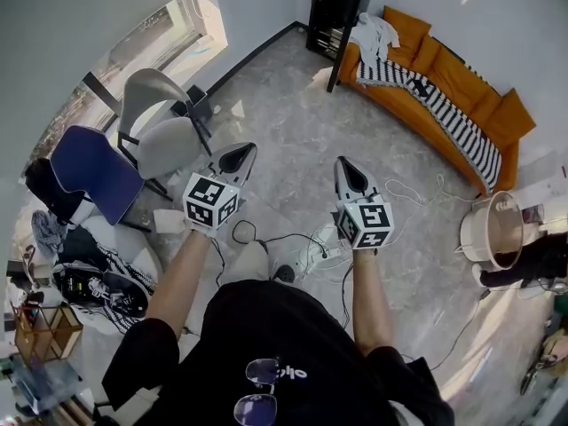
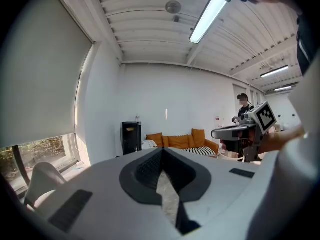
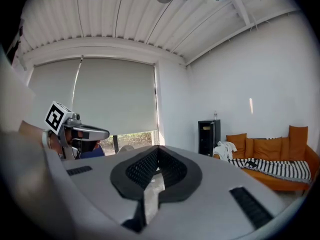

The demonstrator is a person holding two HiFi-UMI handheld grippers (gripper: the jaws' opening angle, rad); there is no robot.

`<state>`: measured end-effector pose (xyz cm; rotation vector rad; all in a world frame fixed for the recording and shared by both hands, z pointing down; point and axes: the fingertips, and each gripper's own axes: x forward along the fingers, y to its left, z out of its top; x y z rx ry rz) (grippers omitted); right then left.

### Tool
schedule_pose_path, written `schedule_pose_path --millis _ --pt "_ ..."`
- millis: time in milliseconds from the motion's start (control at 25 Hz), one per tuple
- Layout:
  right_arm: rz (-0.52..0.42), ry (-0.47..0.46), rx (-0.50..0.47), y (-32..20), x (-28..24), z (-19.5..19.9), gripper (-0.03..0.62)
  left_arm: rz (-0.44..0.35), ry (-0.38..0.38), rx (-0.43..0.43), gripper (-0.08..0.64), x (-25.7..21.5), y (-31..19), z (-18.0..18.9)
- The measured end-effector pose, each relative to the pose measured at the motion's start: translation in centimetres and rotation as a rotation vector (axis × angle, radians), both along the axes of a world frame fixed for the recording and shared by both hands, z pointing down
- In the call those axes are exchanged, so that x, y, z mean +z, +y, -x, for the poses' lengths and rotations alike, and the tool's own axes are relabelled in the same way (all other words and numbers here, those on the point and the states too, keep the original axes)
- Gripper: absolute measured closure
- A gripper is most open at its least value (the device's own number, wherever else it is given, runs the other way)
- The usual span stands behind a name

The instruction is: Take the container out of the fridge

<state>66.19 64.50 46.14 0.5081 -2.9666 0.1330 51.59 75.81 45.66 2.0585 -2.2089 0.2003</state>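
Left tongs (image 1: pixel 240 155) and right tongs (image 1: pixel 348 169), both pressed together and empty, are held side by side above the floor (image 1: pixel 293 118), well apart from the black fridge (image 1: pixel 335 7) beside the orange sofa (image 1: pixel 453 87); the container cannot be made out.

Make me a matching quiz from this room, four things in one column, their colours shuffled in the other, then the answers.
Things:
1. sofa
2. tall cabinet
3. throw on the sofa
4. leftmost chair

Colours:
A. blue
B. black and white stripes
C. orange
D. black

Pairs: 1-C, 2-D, 3-B, 4-A
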Motion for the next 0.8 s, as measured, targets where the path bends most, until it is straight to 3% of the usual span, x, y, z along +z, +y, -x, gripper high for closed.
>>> schedule_pose_path --millis 400,800 --pt "-0.007 0.037 0.001 -5.6 1.6 5.0 0.586 -0.013 0.022 0.007 0.561 1.3 -6.2 5.1" --pt "-0.038 0.068 0.007 -16.0 0.4 18.0 0.586 -0.055 0.054 0.012 0.561 1.0 -16.8 17.9"
